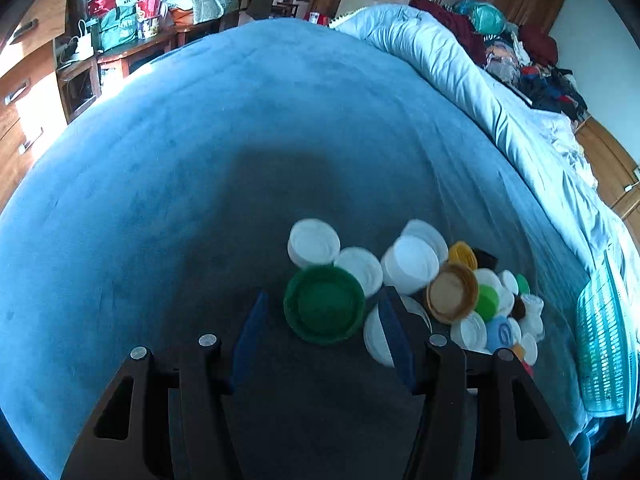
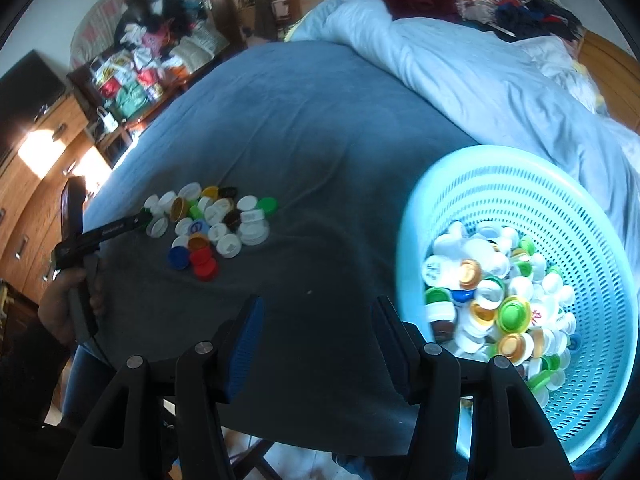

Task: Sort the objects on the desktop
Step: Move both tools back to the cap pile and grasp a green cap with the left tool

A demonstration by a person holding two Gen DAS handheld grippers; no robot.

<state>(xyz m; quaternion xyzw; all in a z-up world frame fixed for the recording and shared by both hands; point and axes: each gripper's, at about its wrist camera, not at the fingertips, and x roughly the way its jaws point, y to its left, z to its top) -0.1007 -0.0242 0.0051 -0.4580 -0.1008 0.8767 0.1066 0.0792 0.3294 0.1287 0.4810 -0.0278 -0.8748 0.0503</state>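
A loose pile of plastic bottle caps (image 2: 208,228) lies on a blue-grey bedspread (image 2: 320,128), and every place here is given from that pile. Most caps are white, mixed with green, gold, brown, blue and red ones. At the pile's near edge in the left wrist view sits a large green cap (image 1: 324,304), open side up, touching white caps behind it and beside it. The left gripper (image 1: 320,312) hangs over this edge with its jaws apart; the green cap lies between the two blue pads, nearer the right one, and neither pad visibly presses on it. In the right wrist view a hand (image 2: 64,304) holds that gripper's handle, off to the left of the pile. Well to the right of the pile stands a pale turquoise perforated basket (image 2: 560,216), partly filled with more caps. The right gripper (image 2: 316,328) is between pile and basket, above bare bedspread, jaws apart with nothing between them. Beyond the pile a pale blue quilt (image 2: 460,80) lies bunched up.
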